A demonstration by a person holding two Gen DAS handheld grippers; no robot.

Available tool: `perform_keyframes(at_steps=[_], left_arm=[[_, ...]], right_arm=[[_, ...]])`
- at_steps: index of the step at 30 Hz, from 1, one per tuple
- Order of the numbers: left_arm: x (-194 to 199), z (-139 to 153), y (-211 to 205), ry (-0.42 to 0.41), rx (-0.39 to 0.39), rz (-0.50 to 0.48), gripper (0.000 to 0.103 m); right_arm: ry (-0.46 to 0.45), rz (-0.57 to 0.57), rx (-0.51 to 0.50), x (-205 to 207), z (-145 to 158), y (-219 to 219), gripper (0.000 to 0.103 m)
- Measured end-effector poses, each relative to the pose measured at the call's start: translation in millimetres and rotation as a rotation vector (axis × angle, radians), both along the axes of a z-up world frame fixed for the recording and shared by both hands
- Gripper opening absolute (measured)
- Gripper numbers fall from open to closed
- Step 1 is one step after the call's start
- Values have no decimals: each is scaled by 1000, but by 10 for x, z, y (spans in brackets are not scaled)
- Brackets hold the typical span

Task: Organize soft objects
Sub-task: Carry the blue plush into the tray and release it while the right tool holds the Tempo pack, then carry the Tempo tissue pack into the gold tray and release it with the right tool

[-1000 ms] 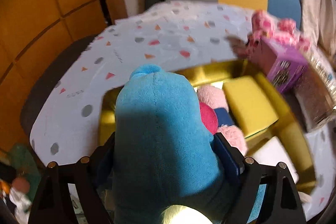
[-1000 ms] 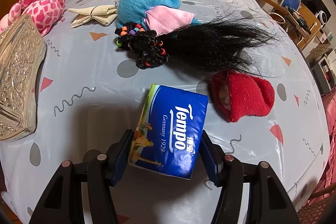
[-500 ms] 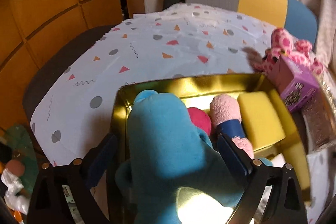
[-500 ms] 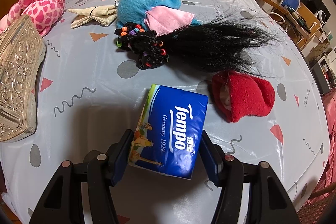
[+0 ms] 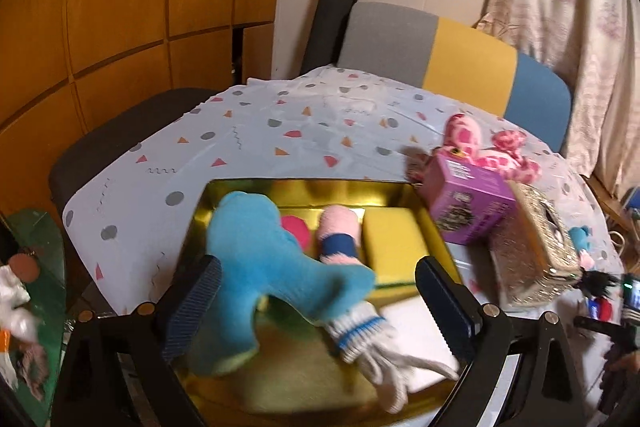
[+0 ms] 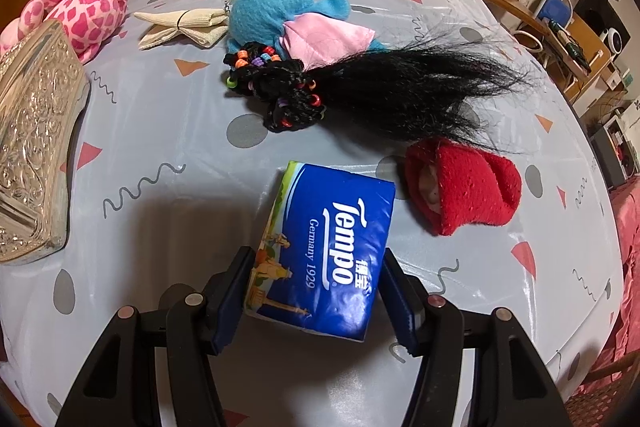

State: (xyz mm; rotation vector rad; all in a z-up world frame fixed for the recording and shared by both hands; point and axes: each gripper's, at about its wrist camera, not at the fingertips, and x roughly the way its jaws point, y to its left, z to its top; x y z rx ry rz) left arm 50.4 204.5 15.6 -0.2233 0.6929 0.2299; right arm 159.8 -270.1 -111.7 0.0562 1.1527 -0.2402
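1. The left gripper (image 5: 316, 291) stands wide apart, its jaws having just been opening, with the blue plush toy (image 5: 260, 259) lying loose between them in the gold tray (image 5: 304, 185)
2. Beside the toy sit a pink sock (image 5: 338, 235) and a yellow sponge (image 5: 394, 245)
3. The right gripper (image 6: 314, 293) clamps the blue tissue pack (image 6: 324, 247) above the patterned tablecloth (image 6: 160, 131)
4. A red sock (image 6: 464, 193) lies just right of the pack
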Motion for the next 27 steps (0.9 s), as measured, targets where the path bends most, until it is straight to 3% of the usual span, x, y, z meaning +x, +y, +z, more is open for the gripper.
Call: perform_keyframes(at_steps=[11, 16, 22, 27], left_arm=[[-206, -52, -339, -4, 27, -24, 99], [-232, -115, -351, 11, 21, -24, 99], [-309, -162, -241, 10, -2, -10, 99], [-423, -148, 27, 0, -9, 56, 99]], right_arm=[[5, 25, -10, -24, 16, 78, 59], [15, 50, 37, -31, 4, 111, 59], [38, 124, 97, -166, 32, 320, 59], [20, 213, 183, -378, 115, 583, 58]])
